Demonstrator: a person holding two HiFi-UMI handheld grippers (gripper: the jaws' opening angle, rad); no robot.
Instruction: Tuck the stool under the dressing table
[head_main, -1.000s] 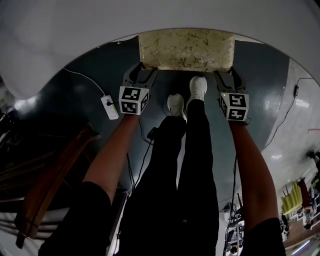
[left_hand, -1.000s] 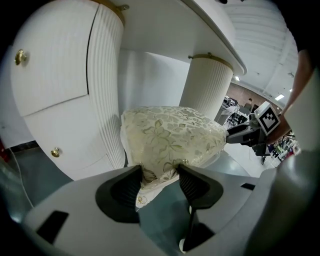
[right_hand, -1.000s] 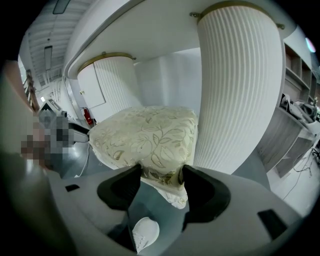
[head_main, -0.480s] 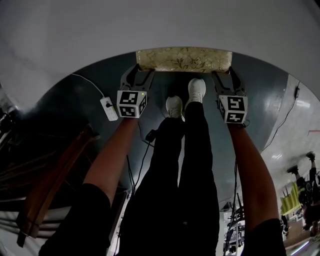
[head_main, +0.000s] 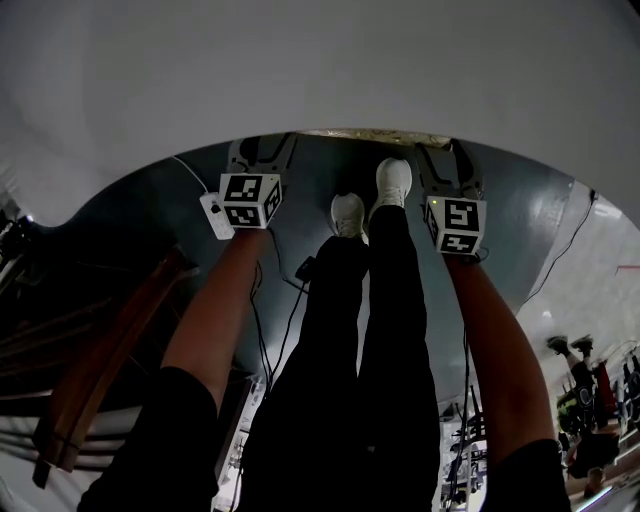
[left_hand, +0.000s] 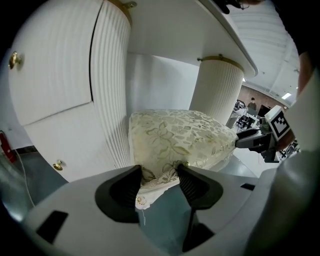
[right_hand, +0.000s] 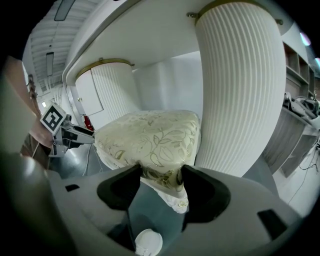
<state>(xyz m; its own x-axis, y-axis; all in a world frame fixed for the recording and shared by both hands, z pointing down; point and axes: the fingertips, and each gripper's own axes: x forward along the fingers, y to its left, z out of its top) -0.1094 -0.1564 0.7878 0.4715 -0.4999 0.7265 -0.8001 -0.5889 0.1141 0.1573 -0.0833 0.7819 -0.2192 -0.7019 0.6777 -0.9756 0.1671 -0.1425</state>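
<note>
The white dressing table (head_main: 320, 70) fills the upper half of the head view, and its top covers nearly all of the stool (left_hand: 180, 140). Only a thin strip of cream, leaf-patterned cushion shows at the edge. The stool sits between the table's fluted pedestals (right_hand: 235, 90) (gold trim at their tops). The left gripper (left_hand: 159, 175) pinches one near corner of the cushion between its jaws, and the right gripper (right_hand: 160, 177) is clamped on the other. Each gripper's cube (head_main: 248, 200) bears square black-and-white markers. A white power strip (head_main: 213, 212) lies beside the left gripper.

Stool (head_main: 370, 133) mostly hidden under dressing table (head_main: 300, 70) top in head view, only a sliver showing; its legs unseen
</note>
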